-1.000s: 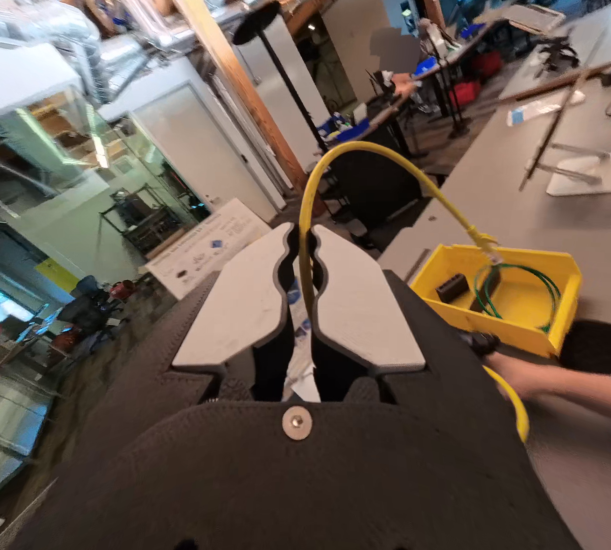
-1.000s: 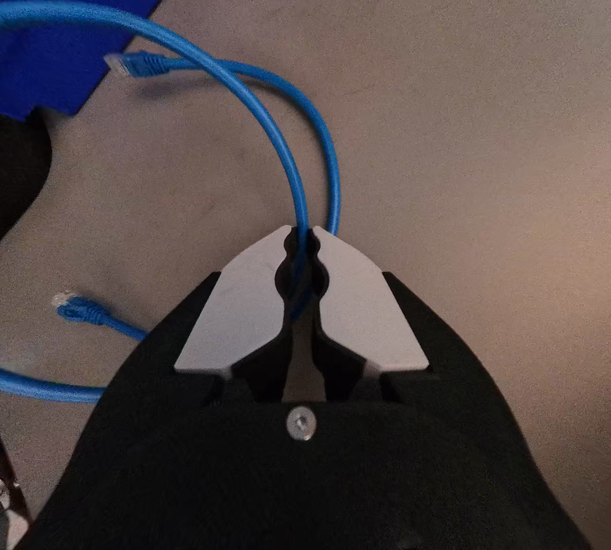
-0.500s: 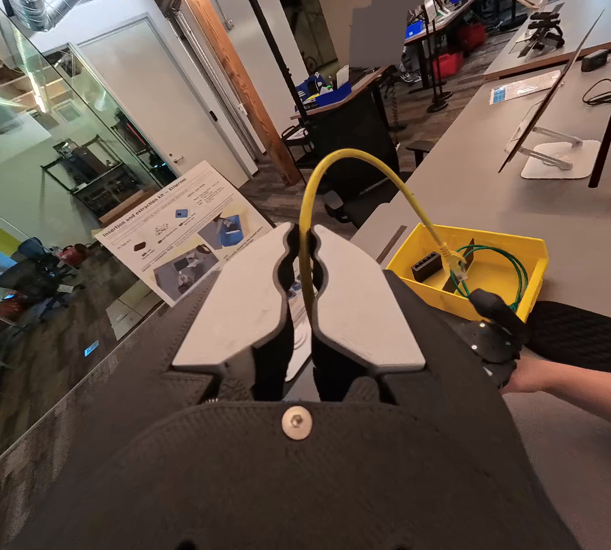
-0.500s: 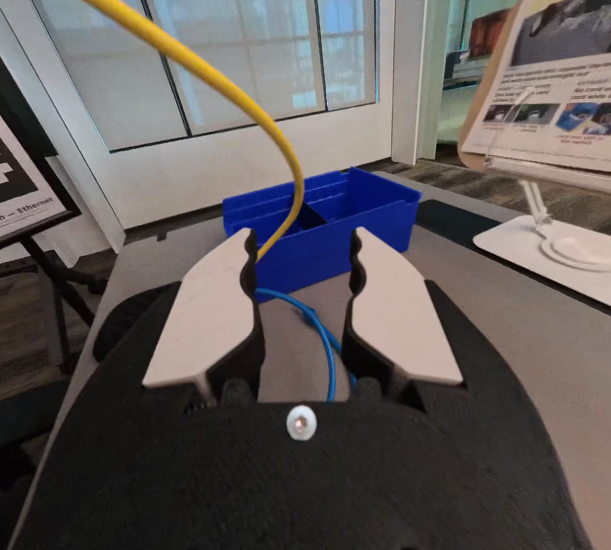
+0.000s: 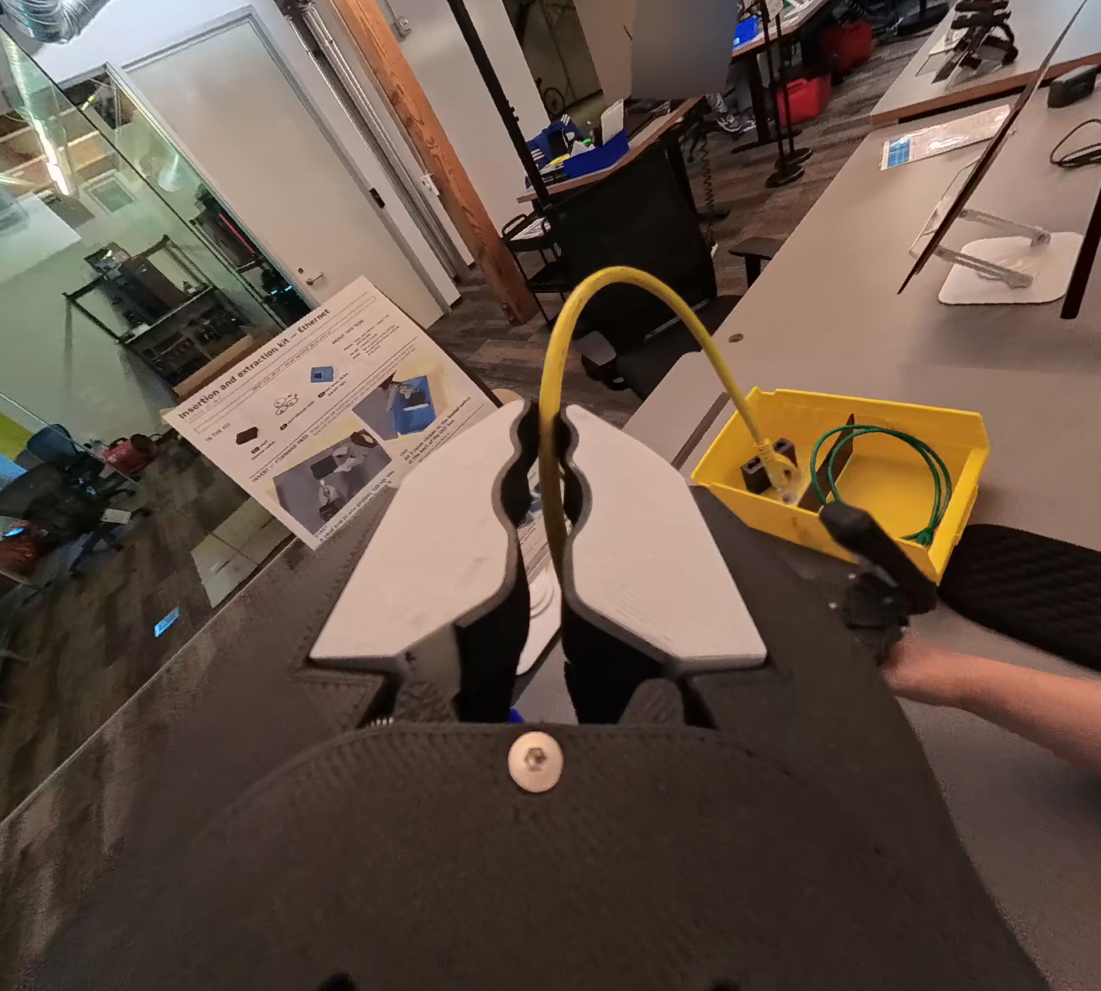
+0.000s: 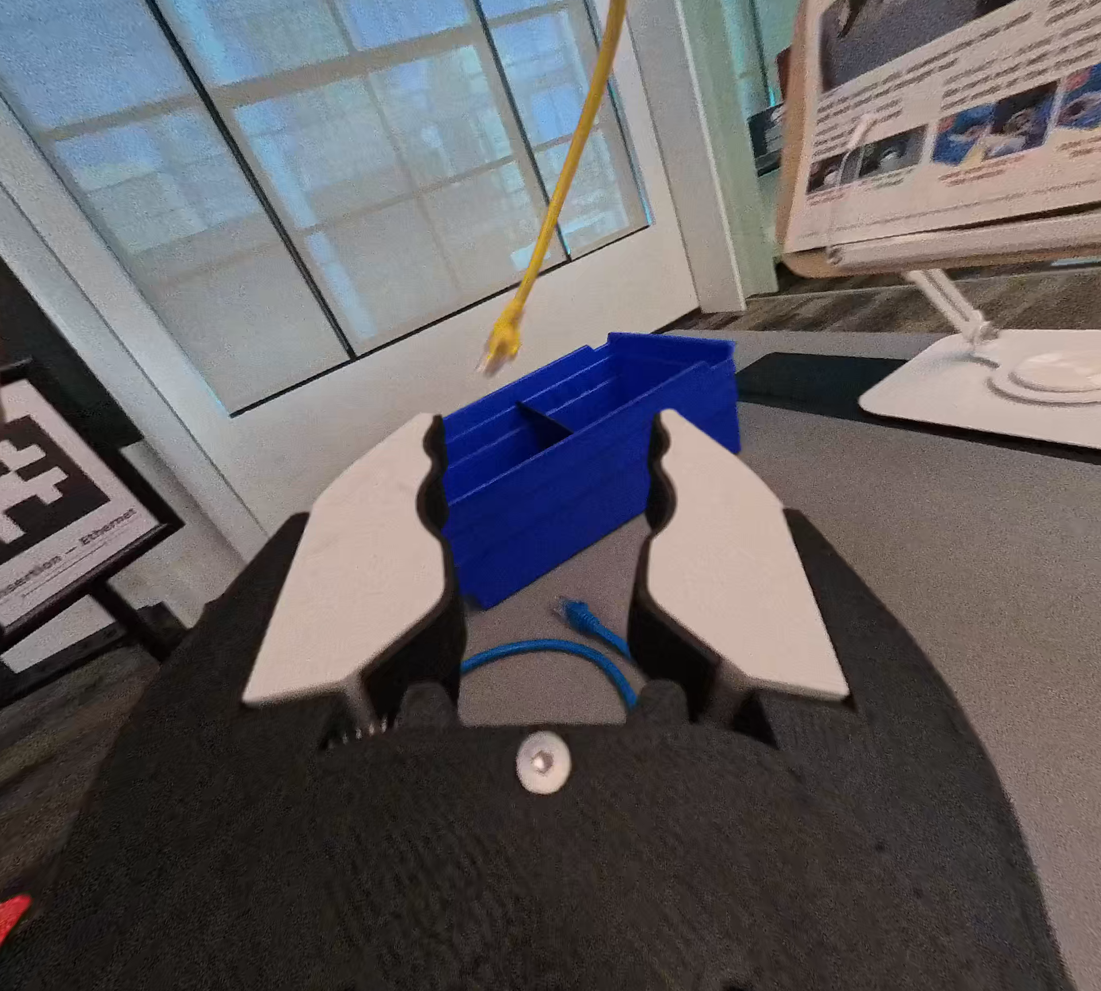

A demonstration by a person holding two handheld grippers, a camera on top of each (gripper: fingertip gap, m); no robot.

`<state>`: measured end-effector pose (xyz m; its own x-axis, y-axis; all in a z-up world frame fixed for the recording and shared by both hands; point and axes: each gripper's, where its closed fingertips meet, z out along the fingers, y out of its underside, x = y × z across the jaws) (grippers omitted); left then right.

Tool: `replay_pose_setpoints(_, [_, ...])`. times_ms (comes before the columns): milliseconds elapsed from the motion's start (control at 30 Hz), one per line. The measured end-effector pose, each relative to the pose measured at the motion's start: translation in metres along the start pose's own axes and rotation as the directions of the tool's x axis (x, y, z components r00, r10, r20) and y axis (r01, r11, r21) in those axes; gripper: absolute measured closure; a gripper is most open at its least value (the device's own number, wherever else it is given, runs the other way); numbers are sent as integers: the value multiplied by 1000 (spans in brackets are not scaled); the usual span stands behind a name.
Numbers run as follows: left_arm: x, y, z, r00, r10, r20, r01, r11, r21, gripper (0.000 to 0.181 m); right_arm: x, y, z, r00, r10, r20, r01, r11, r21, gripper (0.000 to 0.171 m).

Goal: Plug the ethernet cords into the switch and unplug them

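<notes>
My left gripper [image 5: 543, 420] is shut on a yellow ethernet cord [image 5: 619, 280] that arcs up and over; its plug [image 5: 779, 471] hangs over the yellow bin [image 5: 893, 414]. A black switch [image 5: 768, 463] and a coiled green cord [image 5: 882, 477] lie in that bin. My right gripper [image 6: 545, 426] is open and empty above the grey table. A blue cord [image 6: 548, 649] lies on the table between and below its fingers. The yellow cord's other plug [image 6: 503, 346] dangles above an empty blue bin [image 6: 590, 462].
A printed instruction board [image 5: 316, 414] on a white stand leans past the table edge; it also shows in the right wrist view [image 6: 953, 68]. Another stand [image 5: 1007, 271] is on the far table. A hand [image 5: 929, 670] holds the other gripper at right. Windows are behind the blue bin. Spacing between my two grippers at the tips: around 35 cm.
My right gripper let go of the blue cord, opened, and tilted up from the table toward the blue bin. My left gripper kept the yellow cord; its plug came lower over the yellow bin.
</notes>
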<state>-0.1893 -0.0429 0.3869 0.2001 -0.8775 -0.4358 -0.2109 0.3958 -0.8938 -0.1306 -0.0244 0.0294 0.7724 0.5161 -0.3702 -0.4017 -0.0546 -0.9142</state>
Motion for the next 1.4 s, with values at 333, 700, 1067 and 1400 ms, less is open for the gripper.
replay_pose_setpoints(333, [11, 2, 5, 998, -15, -57, 16, 1000, 21, 176, -30, 1, -14, 987, 141, 72, -134, 987, -91, 101])
replay_pose_setpoints(700, [18, -23, 1, 998, 3, -59, 2, 997, 79, 176, -16, 27, 11, 961, 270, 51, -257, 950, -179, 106])
replay_pose_setpoints(1067, [10, 1, 23, 995, -87, -57, 89, 995, 45, 176, -90, -12, 46, 822, 352, 447, -423, 904, 66, 68])
replay_pose_setpoints(1400, [-2, 14, 23, 991, -128, -29, 129, 991, 34, 176, -60, 6, 53, 890, 351, 291, -386, 920, 73, 55])
